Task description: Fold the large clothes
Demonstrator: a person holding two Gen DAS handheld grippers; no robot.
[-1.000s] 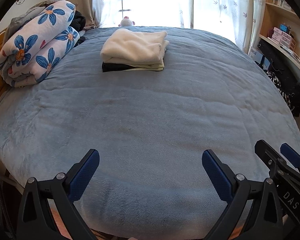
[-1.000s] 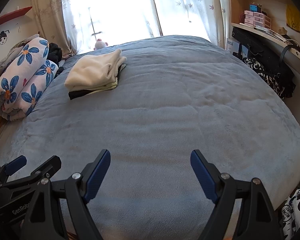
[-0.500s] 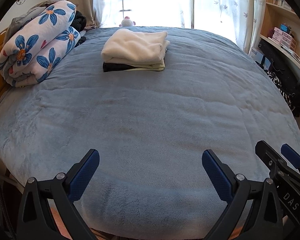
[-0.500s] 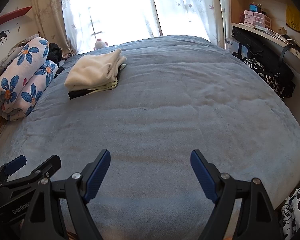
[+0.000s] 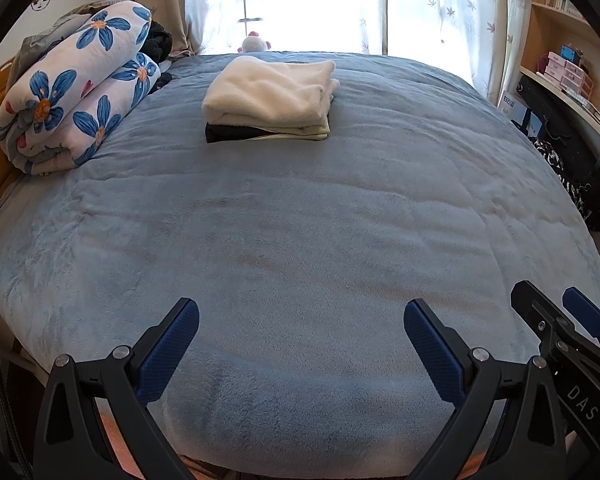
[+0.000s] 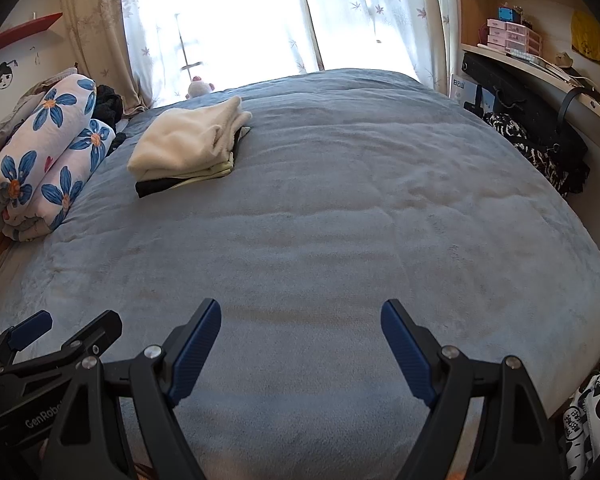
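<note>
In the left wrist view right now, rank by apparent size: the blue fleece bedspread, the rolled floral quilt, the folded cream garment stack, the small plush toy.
1. Blue fleece bedspread
2. Rolled floral quilt
3. Folded cream garment stack
4. Small plush toy, farthest away, so its true size is unsure.

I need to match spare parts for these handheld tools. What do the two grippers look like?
Both the left gripper and right gripper have black angular frames, silver rivets and textured blue fingers. White lettering marks their sides.

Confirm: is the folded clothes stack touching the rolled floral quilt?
Apart. The left wrist view shows a strip of blue blanket between the folded clothes stack and floral quilt.
</note>
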